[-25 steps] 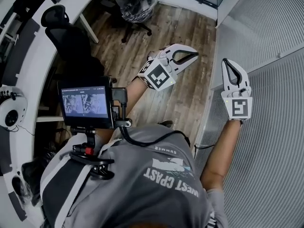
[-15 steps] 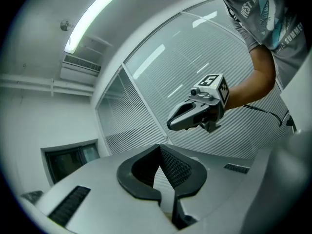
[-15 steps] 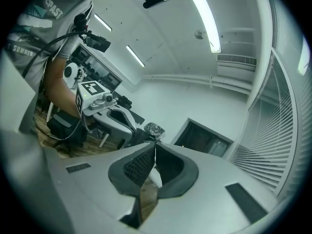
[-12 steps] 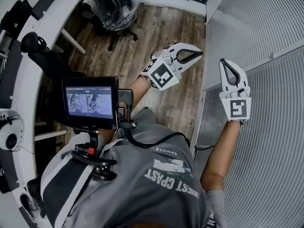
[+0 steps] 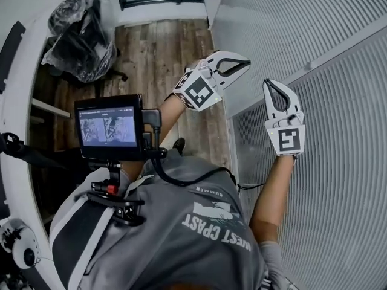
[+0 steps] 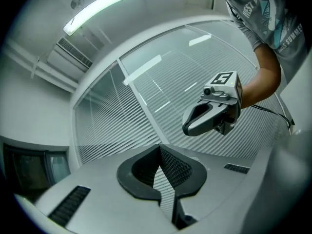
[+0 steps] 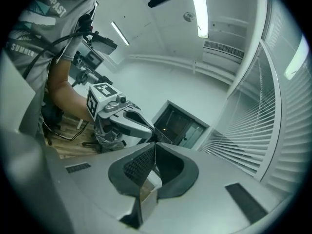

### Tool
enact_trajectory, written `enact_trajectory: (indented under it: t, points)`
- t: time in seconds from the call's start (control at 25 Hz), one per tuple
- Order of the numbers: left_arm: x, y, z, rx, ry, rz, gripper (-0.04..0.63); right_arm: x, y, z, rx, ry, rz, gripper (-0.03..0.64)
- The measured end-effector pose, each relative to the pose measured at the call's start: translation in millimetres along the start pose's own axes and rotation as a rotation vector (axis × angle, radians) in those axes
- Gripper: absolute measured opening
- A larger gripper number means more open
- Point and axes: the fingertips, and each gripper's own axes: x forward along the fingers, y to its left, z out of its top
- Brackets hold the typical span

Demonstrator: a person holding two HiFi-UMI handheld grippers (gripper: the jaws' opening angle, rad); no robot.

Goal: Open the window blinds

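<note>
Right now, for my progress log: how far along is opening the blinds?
Done: nothing visible yet. The blinds hang lowered to the floor. In hand: the left gripper and right gripper are both shut and empty, raised close to the blinds, holding no cord or wand. Left: find and grasp whatever control works the blinds (none shows in these views), then open them.

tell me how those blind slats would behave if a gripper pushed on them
The blind slats look thin and long, so probably light and floppy, bending under a push. They sit closely stacked, so nudging one would likely move neighbours. Light streaks across them hint at glass in front, perhaps blocking touch.
</note>
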Motion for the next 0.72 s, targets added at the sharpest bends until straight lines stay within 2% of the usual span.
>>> enact_trajectory:
  t: [0.12,0.32,0.52,0.72]
  points:
    - [51.0,21.1,-18.8,-0.016,-0.041,-0.054,0.005,12.9,-37.8,-28.8,-0.003,0.051,-0.057,0.002]
    - [105.4,34.5,-44.7,-0.04,-0.097,-0.155,0.005,21.2,-65.6,-65.0,0.042,0.144,-0.154,0.002]
    - [163.6,25.3,-55.4,-0.016,-0.115,-0.241,0.005,18.5,-88.8,-97.0,0.059,0.202,-0.208,0.002]
    - [221.8,3.9,-58.5,-0.051,-0.093,-0.296,0.005,-3.7,-105.6,-115.2,0.079,0.241,-0.251,0.002]
